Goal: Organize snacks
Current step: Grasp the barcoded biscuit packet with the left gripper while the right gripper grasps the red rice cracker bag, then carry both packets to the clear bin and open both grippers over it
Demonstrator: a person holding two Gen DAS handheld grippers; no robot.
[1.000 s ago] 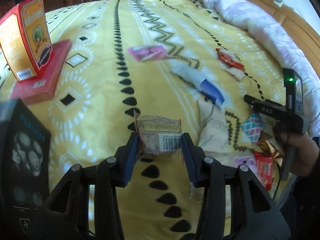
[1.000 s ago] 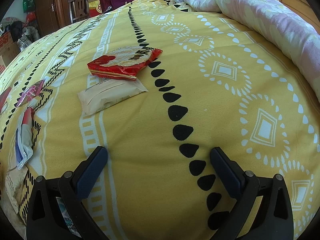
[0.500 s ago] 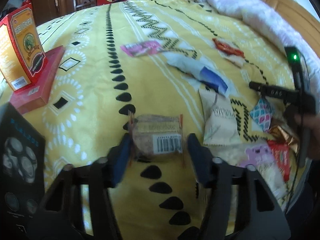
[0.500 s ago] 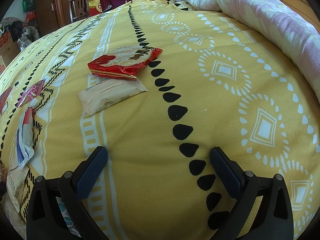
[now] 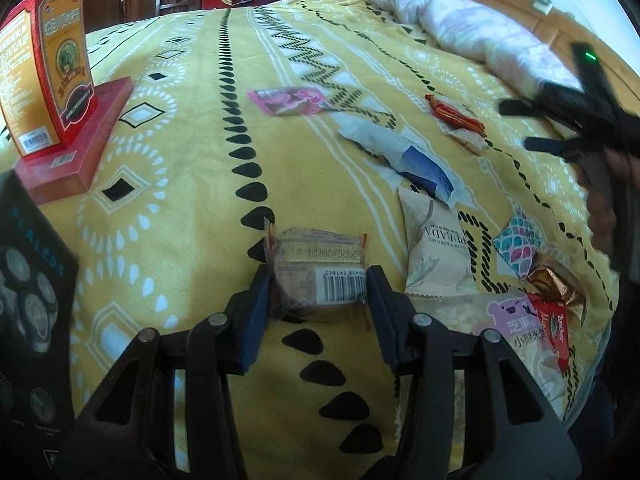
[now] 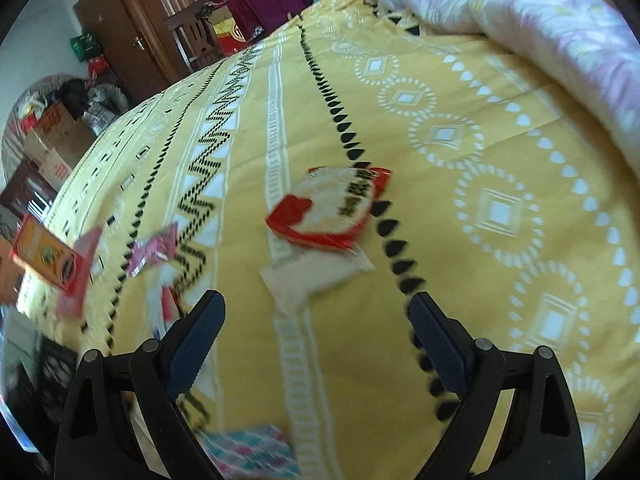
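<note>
Left gripper (image 5: pixel 319 286): closed on a small brown barcode snack (image 5: pixel 320 276), which is held at the level of the bed (image 5: pixel 192 128).
Right gripper (image 6: pixel 316 320): jaws spread wide, nothing held; it is aimed toward a red-and-white packet (image 6: pixel 330 212) lying partly over a pale packet (image 6: pixel 312 276).
Done: little is judged sorted; no grouped snacks are seen.
Left: a pink wrapper (image 5: pixel 290 100), a blue-and-white packet (image 5: pixel 404 156), a cream cake packet (image 5: pixel 438 256) and others near the bed's edge lie scattered.
Nearby: red boxes (image 5: pixel 52 80) are stacked at the left.
</note>
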